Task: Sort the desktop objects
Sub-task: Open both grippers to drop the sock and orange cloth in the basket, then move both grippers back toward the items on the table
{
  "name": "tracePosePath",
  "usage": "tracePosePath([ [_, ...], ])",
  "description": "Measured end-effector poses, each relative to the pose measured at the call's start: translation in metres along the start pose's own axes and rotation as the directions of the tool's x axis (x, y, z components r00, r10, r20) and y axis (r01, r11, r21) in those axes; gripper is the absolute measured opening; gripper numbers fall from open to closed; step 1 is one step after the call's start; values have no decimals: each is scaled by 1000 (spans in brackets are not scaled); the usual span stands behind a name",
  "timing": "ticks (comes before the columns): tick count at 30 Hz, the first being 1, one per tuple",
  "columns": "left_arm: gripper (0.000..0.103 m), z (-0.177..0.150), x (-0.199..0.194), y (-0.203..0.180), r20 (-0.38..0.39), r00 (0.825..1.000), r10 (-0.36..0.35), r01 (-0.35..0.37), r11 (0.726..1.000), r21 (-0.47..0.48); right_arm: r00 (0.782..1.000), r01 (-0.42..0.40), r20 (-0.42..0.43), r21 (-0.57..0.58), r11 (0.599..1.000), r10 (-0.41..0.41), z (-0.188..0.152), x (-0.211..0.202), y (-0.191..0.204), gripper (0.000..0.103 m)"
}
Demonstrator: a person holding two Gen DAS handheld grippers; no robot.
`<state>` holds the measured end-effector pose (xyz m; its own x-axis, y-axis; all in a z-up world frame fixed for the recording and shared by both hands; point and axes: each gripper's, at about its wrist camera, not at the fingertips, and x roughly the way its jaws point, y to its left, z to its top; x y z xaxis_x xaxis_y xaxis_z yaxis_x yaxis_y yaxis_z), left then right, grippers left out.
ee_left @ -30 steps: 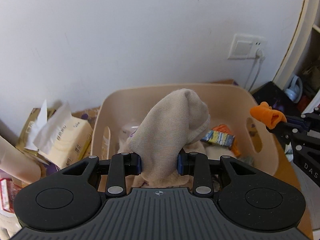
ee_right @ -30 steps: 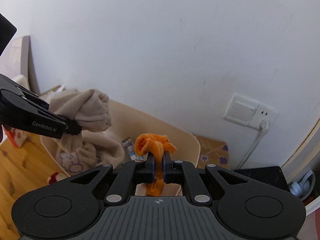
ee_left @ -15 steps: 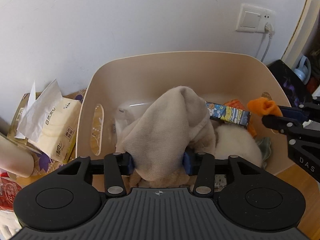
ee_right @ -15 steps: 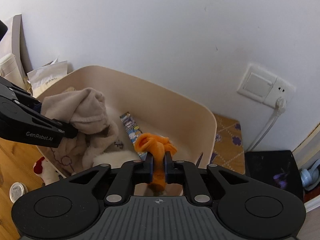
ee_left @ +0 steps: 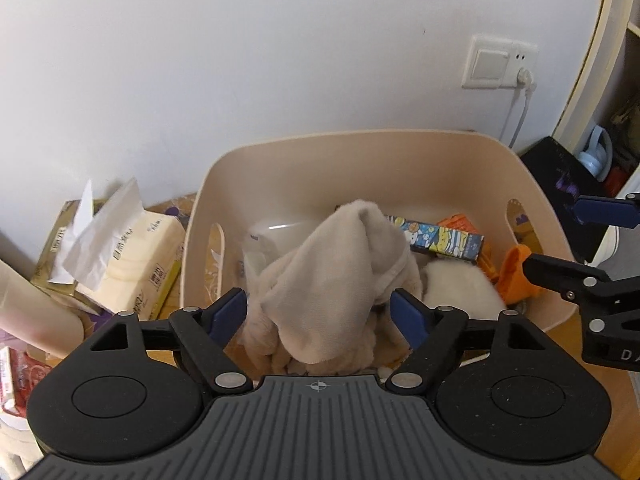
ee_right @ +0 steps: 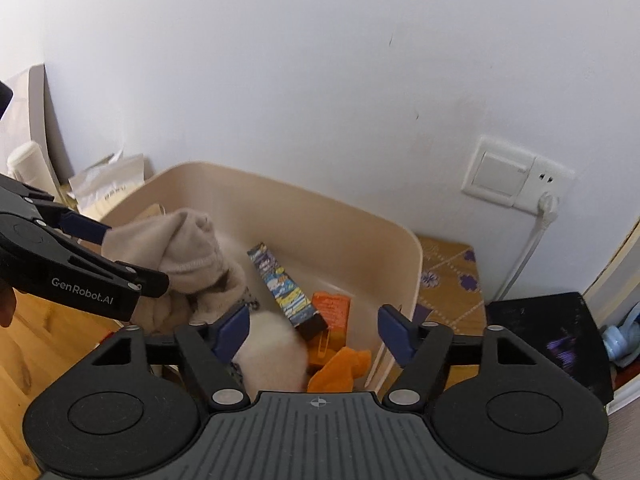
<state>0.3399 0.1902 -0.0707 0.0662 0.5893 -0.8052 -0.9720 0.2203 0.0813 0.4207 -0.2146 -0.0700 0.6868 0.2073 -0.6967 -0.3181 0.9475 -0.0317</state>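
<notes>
- Left gripper (ee_left: 318, 314): jaws just opened, apart; soft beige fabric bundle (ee_left: 332, 276) slumps between them, unclamped, in the cream plastic bin (ee_left: 360, 148).
- Right gripper (ee_right: 312, 330): jaws just opened, apart; crumpled orange cloth (ee_right: 338, 370) lies released directly below.

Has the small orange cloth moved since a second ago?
Yes. The small orange cloth has dropped from between the right gripper's just-opened jaws into the beige plastic bin, by its right wall.

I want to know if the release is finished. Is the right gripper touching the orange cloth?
Apart. The right wrist view shows the right gripper open, its blue pads wide, with the orange cloth lying low between them in the bin.
</notes>
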Motion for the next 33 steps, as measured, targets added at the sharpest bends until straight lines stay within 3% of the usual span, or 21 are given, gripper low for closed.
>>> tracePosePath([
  [5,82,-6,-24,4,33,999,2,-2,1000,-5,999,10,46,18,1000,-11,2,-23,3,82],
  [7,82,-10,-33,7,40,999,4,-3,1000,-16,998,18,59,13,1000,-19,0,-31,5,92],
  [12,82,-26,-56,19,58,998,10,-8,999,-31,998,23,64,19,1000,-24,-10,-46,10,94],
  [15,82,-37,-68,27,65,998,20,-17,999,-38,998,6,64,57,998,-10,-17,-55,13,102],
  [22,83,-71,-84,47,39,998,46,-44,998,-49,999,-35,39,90,995,32,-46,-72,38,103],
  [33,83,-135,-81,65,-84,995,56,-61,996,-68,994,-83,-68,122,989,91,-105,-77,85,103],
])
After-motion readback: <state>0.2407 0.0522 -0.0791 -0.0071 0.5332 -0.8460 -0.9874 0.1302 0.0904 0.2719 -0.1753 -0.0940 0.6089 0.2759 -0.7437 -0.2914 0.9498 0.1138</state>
